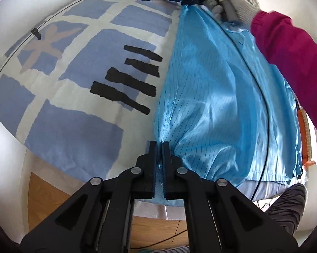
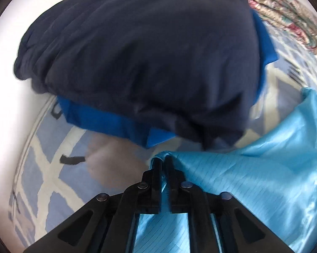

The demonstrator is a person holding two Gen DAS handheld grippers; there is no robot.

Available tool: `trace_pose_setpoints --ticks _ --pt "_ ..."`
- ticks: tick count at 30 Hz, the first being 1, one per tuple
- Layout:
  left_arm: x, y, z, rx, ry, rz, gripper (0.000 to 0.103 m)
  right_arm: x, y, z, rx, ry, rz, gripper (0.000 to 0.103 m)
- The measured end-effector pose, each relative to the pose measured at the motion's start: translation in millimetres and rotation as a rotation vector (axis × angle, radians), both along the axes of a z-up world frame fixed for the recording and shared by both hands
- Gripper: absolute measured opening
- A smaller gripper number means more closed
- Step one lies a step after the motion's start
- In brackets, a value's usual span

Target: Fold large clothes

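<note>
Light-blue satin garment is stretched along the patterned bedsheet, pinched at both ends: left gripper clamped tight on the near edge, right gripper nipping the far corner beside the dark clothes pile. That slick fabric could easily slide out, or drag the pile along.

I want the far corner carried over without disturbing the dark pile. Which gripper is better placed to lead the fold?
Probably the right gripper: it pinches the light blue garment beside the navy pile.
</note>
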State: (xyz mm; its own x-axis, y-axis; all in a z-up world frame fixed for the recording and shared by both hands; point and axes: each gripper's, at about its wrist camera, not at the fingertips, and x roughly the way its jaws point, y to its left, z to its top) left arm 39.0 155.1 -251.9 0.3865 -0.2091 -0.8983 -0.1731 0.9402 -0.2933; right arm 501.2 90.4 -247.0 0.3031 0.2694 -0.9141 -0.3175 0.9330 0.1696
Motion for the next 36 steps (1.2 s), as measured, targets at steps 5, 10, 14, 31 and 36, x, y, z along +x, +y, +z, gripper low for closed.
trace_pose_setpoints --ticks 5,10,14,31,36 --pt "1.6 -0.5 2.5 0.020 0.009 -0.015 0.004 -28.5 -50.6 47.9 0.206 -0.094 0.025 0.045" --pt "-2.5 11.2 18.2 0.048 -0.027 0.010 0.029 -39.9 -140.9 71.3 0.208 -0.175 -0.103 0.050" --pt "-3.6 20.4 36.5 0.038 -0.100 0.050 0.029 -23.9 -225.6 59.0 0.192 -0.138 -0.317 0.052" --pt "37.6 -13.6 3.8 0.073 -0.001 -0.024 0.028 54.5 -286.6 -26.4 0.425 -0.007 -0.426 0.006" --pt "38.7 -15.3 1.3 0.090 0.009 -0.017 0.028 65.0 -278.4 10.1 0.448 -0.202 -0.401 0.000"
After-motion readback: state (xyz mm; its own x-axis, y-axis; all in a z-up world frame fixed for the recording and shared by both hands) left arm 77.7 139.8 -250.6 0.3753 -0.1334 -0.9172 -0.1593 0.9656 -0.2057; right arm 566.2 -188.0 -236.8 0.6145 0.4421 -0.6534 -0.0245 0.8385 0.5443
